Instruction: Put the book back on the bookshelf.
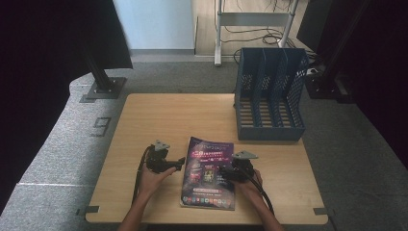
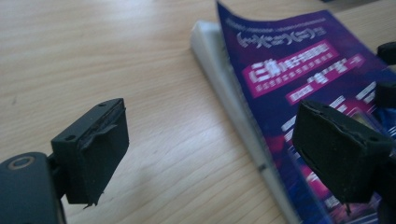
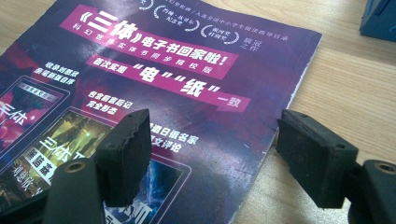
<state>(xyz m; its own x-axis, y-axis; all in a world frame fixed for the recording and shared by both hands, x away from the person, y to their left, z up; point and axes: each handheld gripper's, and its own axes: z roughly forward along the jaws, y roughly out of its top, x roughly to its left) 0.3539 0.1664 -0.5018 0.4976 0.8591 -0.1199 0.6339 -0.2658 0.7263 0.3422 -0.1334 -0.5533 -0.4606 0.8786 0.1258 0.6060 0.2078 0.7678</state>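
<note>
A purple magazine [image 1: 208, 185] with pink and white print lies flat on the wooden table [image 1: 159, 115], near its front edge. My left gripper [image 1: 181, 161] hovers just left of the magazine, pointing at it. In the left gripper view its jaws [image 2: 215, 149] stand open astride the magazine's [image 2: 299, 60] white page edge, without touching it. My right gripper [image 1: 224, 173] is over the magazine's right half. Its jaws [image 3: 219, 156] are open above the cover [image 3: 187, 70], one pad over the print and the other past the right edge.
A blue slotted file rack [image 1: 269, 96] stands at the table's back right; its corner [image 3: 378, 18] shows in the right gripper view. Bare wood lies left of and behind the magazine. Grey carpet surrounds the table, with stand bases and cables beyond.
</note>
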